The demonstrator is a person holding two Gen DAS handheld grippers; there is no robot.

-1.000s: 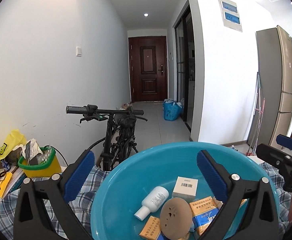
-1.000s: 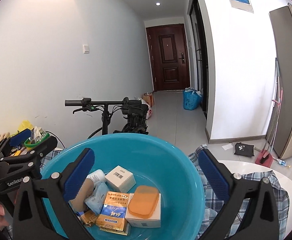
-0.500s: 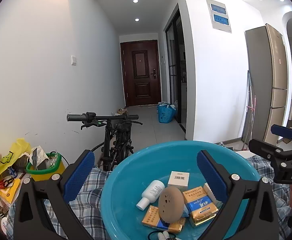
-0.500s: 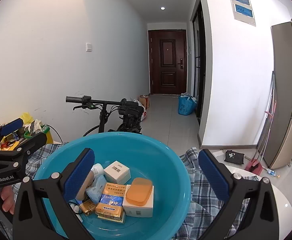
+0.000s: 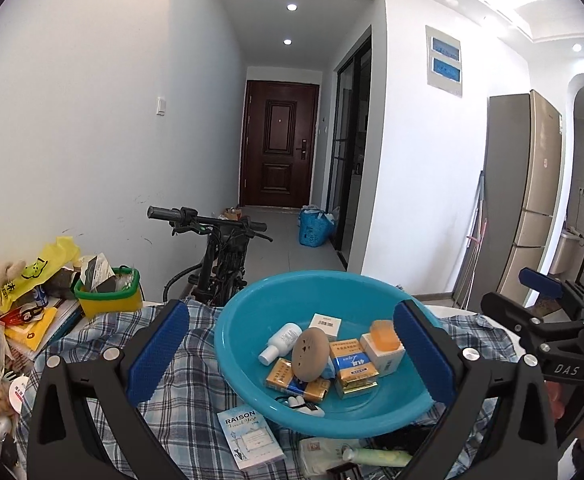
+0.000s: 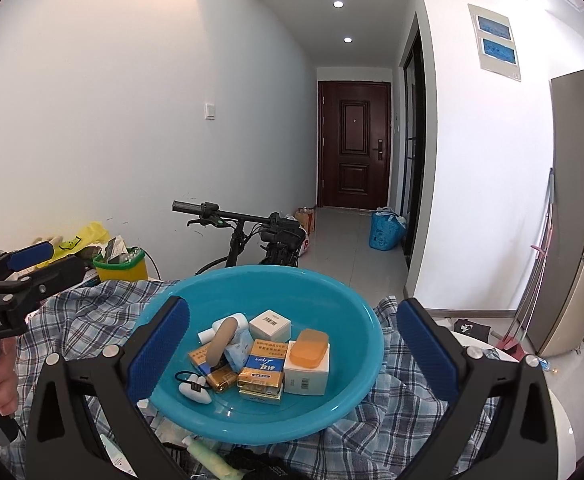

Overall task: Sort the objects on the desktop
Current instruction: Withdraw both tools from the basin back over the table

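A blue basin (image 5: 292, 292) (image 6: 344, 304) sits on a plaid cloth (image 5: 180, 412) (image 6: 404, 404). It holds several small things: a white bottle (image 5: 282, 340), a brown disc (image 5: 311, 354), gold and blue boxes (image 5: 352, 368) (image 6: 262, 368), a white box with an orange soap (image 6: 307, 354) and a white earphone case (image 6: 194, 390). My left gripper (image 5: 292, 356) is open and empty, held above and in front of the basin. My right gripper (image 6: 292, 354) is open and empty, likewise in front of the basin. Each gripper shows at the edge of the other's view.
A Raison booklet (image 5: 250, 442) and a pale green tube (image 5: 376, 456) (image 6: 208, 458) lie on the cloth before the basin. A yellow and green basket (image 5: 106, 296) (image 6: 120, 264) and clutter stand at left. A bicycle (image 5: 220, 252) stands behind the table.
Both grippers have drawn back and risen from the basin, so it looks smaller and the booklet and tube in front of it have come into view. Both stay open.
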